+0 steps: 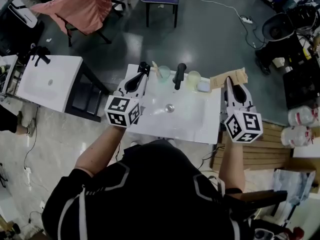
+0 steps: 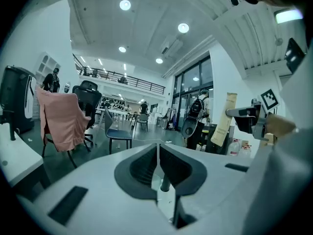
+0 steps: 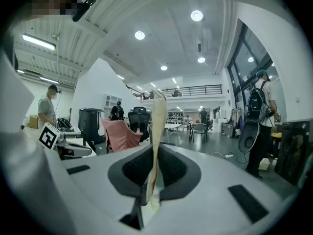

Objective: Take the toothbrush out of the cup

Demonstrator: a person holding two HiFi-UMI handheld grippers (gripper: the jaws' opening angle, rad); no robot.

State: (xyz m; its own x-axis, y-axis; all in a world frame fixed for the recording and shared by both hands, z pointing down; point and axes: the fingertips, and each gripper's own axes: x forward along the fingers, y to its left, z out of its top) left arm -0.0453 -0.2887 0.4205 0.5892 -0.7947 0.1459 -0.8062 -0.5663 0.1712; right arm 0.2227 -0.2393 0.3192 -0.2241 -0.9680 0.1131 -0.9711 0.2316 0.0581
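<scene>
Operator: black short-sleeved shirt (image 1: 150,194) with thin white piping lines, on the near side of the white rectangular washbasin (image 1: 192,119). Both the left gripper (image 1: 144,67) and the right gripper (image 1: 228,81) have pale grey-white shells, black jaw housings and black ribbed pads (image 2: 142,168). Each carries a white marker cube with black squares: left cube (image 1: 123,111) at the washbasin's left edge, right cube (image 1: 243,126) just off its right edge.

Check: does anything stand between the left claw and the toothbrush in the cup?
Nothing visible does. The left claw, shut and empty, sits left of the cup holding the toothbrush; the black faucet stands on the cup's other side.
</scene>
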